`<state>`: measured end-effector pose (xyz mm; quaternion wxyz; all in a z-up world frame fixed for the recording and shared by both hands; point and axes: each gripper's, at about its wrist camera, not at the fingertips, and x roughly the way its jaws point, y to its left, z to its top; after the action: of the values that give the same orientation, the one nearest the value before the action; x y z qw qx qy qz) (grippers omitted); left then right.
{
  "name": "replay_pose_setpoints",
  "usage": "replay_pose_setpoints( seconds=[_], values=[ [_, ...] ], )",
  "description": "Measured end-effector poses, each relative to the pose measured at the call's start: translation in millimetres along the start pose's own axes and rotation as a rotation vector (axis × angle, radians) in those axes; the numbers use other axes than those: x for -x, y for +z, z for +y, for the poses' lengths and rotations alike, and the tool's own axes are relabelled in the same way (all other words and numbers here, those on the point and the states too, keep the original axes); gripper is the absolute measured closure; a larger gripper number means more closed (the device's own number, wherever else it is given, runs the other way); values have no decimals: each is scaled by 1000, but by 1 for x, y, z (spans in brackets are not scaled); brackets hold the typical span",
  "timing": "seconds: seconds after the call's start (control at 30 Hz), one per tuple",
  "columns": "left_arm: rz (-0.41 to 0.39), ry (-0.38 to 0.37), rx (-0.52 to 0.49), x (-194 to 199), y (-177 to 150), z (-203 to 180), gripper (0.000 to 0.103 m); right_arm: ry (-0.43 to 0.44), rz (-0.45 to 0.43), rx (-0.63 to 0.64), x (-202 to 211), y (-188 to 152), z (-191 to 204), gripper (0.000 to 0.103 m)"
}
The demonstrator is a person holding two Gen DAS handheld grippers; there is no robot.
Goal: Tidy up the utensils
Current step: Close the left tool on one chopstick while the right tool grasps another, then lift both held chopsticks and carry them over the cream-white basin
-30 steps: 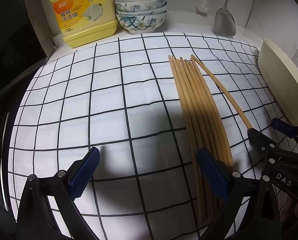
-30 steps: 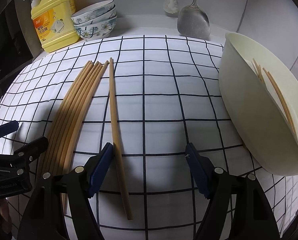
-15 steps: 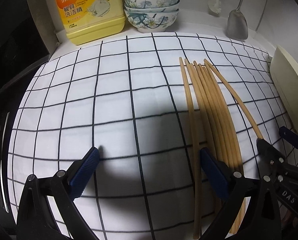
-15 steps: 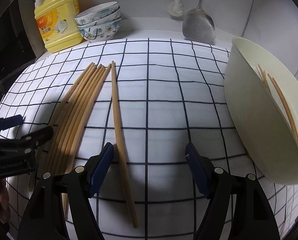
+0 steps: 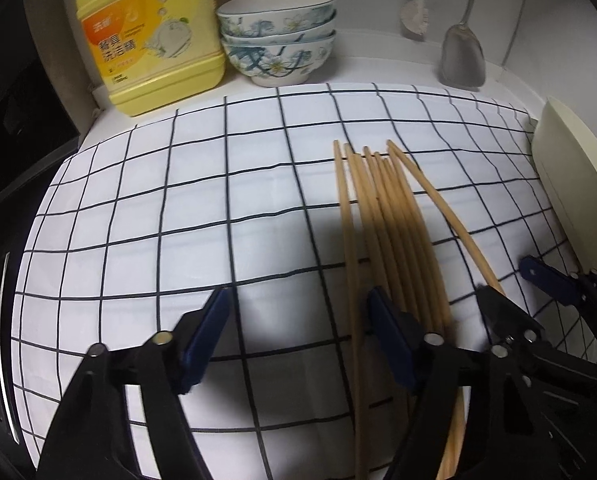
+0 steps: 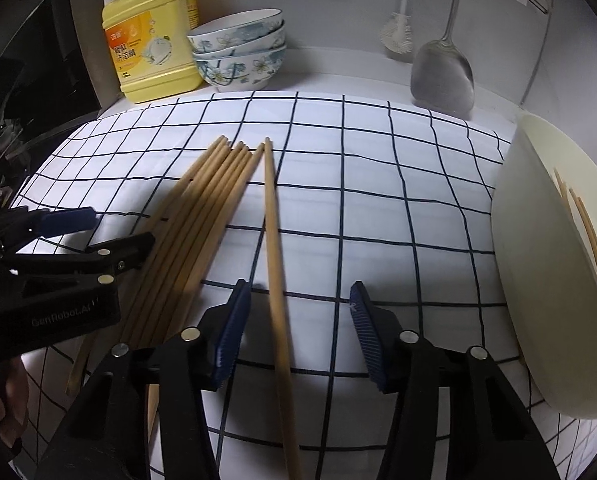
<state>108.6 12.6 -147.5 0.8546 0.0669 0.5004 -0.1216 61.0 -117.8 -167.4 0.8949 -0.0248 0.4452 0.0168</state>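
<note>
Several wooden chopsticks (image 5: 394, 236) lie side by side on the checked cloth (image 5: 178, 208); they also show in the right wrist view (image 6: 202, 224). One chopstick (image 6: 275, 264) lies apart to their right, between the open jaws of my right gripper (image 6: 298, 328). My left gripper (image 5: 298, 336) is open; the leftmost chopstick (image 5: 350, 280) lies between its jaws and the bundle runs under its right finger (image 5: 390, 340). A cream holder (image 6: 554, 272) on the right holds a few chopsticks (image 6: 586, 240).
A yellow detergent bottle (image 5: 146, 36) and stacked floral bowls (image 5: 278, 36) stand at the back. A metal spatula (image 6: 442, 76) and a brush (image 6: 398, 32) hang on the back wall. A dark surface (image 5: 2, 128) borders the left.
Both grippers have moved forward along the chopsticks. The left gripper's jaws have narrowed and now straddle the leftmost chopstick. The single chopstick now lies between the right jaws.
</note>
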Motion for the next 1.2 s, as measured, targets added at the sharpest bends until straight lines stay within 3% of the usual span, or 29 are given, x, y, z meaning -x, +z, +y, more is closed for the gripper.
replay_pose_setpoints(
  seconds=[0.23,0.27,0.37,0.5,0.8,1.2],
  values=[
    [-5,-22,-59,9,-7,-12,87,14,-3,71,2,0,17,95],
    [-3,-20,-76,11,-9,-15,95,6,-1,71,2,0,18,97],
    [3,8,-123,13,-14,-22,96,14,1,46,4,-3,17,97],
    [35,-45,-89,18,-18,-11,96,62,17,-41,10,-8,8,97],
    [22,-57,-97,52,-31,7,96,106,14,-173,49,-20,-4,97],
    [-132,-146,-182,129,-12,-22,96,49,-111,-234,137,-18,-24,97]
  ],
)
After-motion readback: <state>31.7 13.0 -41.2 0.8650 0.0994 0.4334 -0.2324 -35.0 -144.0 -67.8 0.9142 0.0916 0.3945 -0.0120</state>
